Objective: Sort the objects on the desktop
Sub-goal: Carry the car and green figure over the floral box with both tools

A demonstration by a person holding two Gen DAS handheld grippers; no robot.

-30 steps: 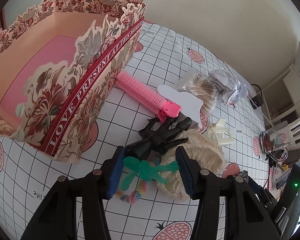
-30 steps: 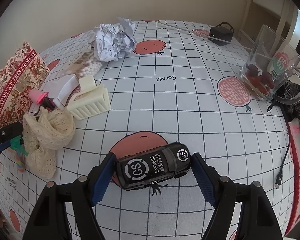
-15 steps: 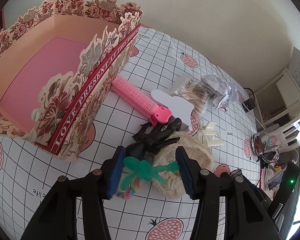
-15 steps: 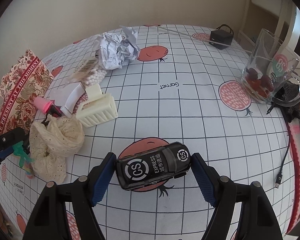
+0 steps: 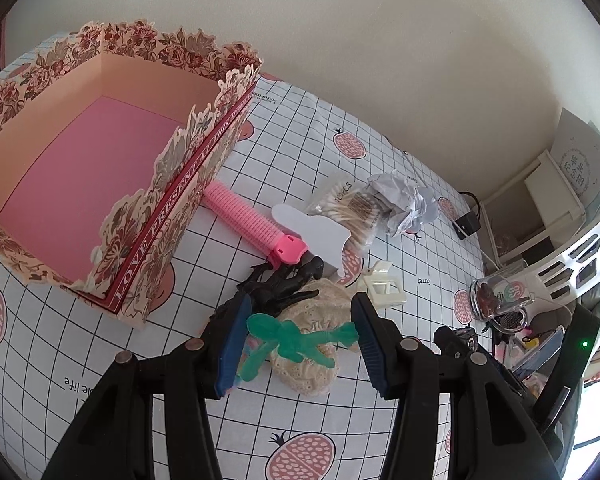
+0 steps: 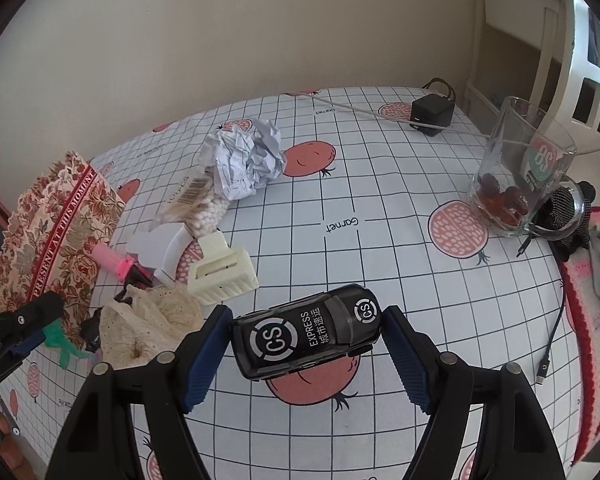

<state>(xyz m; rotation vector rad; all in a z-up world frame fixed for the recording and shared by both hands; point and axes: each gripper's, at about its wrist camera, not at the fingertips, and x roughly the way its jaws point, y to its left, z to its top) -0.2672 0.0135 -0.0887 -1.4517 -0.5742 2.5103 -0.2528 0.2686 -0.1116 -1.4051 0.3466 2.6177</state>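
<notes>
- Between the blue pads of the left gripper (image 5: 298, 344), a translucent green plastic bow-shaped clip (image 5: 296, 338) spans the gap, both pads touching its ends; the jaws pinch it clear of the tablecloth.
- At ten o'clock from that gripper stands the open floral-printed cardboard gift box with a pink floor (image 5: 188, 168), nothing visible inside it; it is judged to be the sorting bin.
- Beneath the clip lie a cream lace fabric bundle (image 5: 312, 360) and a black plastic claw clip (image 5: 280, 286), with a pink ribbed hair roller (image 5: 252, 224) at twelve o'clock, beside the box wall.
- Within the right gripper (image 6: 302, 340), a black toy delivery van with white "CS EXPRESS" lettering (image 6: 306, 332) sits pinched end to end.
- Step in hand, as judged: carrying two picked items to the box.
- Next move calls for raising the green clip over the scalloped rim before the jaws release it.
</notes>
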